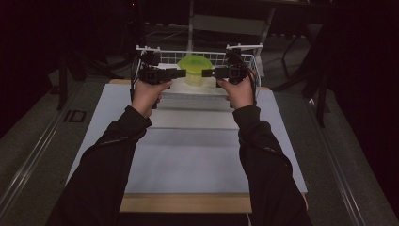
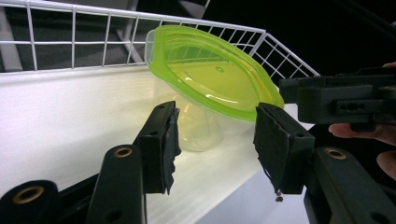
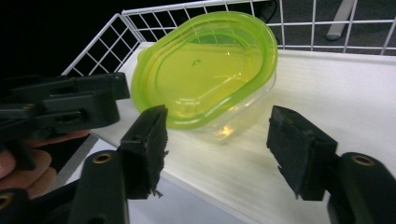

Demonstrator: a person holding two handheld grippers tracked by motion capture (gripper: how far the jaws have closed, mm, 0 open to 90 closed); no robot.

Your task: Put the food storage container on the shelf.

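Pale white tabletop (image 1: 188, 160) being lit amid dark room; left gripper (image 2: 215, 135) and right gripper (image 3: 217, 149) being held wide open, empty, flanking green-lidded clear plastic container (image 1: 194, 69) in white wire basket (image 1: 244, 49).

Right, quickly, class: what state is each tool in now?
Left tool: open, holding nothing, facing the tub.
Right tool: open, holding nothing.

Glossy translucent plastic container (image 3: 205, 79)

Both forearms reach forward in dark sleeves, each hand gripping its tool. The left tongs (image 1: 181, 73) and right tongs (image 1: 206, 73) point inward at each other, tips near but apart. Each pair's jaws stand spread wide, holding nothing between them.
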